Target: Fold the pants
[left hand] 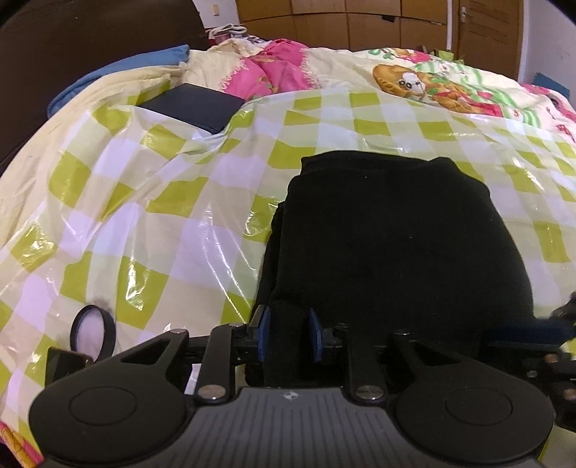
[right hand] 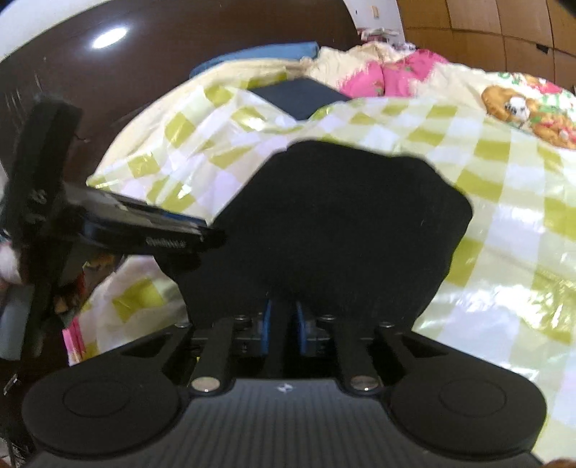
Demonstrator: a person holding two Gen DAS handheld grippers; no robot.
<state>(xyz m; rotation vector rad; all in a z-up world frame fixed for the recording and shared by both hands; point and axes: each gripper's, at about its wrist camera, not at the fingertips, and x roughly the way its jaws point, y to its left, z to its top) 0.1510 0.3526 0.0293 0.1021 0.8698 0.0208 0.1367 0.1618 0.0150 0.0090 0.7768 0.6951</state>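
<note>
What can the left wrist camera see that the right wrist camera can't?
Only the left wrist view shows a small round mirror beside the left gripper, and a wooden door far off. Only the right wrist view shows a bright ceiling light reflected on the dark headboard. Both show the folded black pants, the green checkered plastic sheet, a dark blue folded cloth and the pink bedding. Each gripper's blue pads have black cloth between them.

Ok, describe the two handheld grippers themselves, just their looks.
Both match: the left gripper and right gripper have matte black bodies, ribbed centre plates with small white logos, round side discs, silver pivot bolts and blue finger pads. No cables or sleeves show.
</note>
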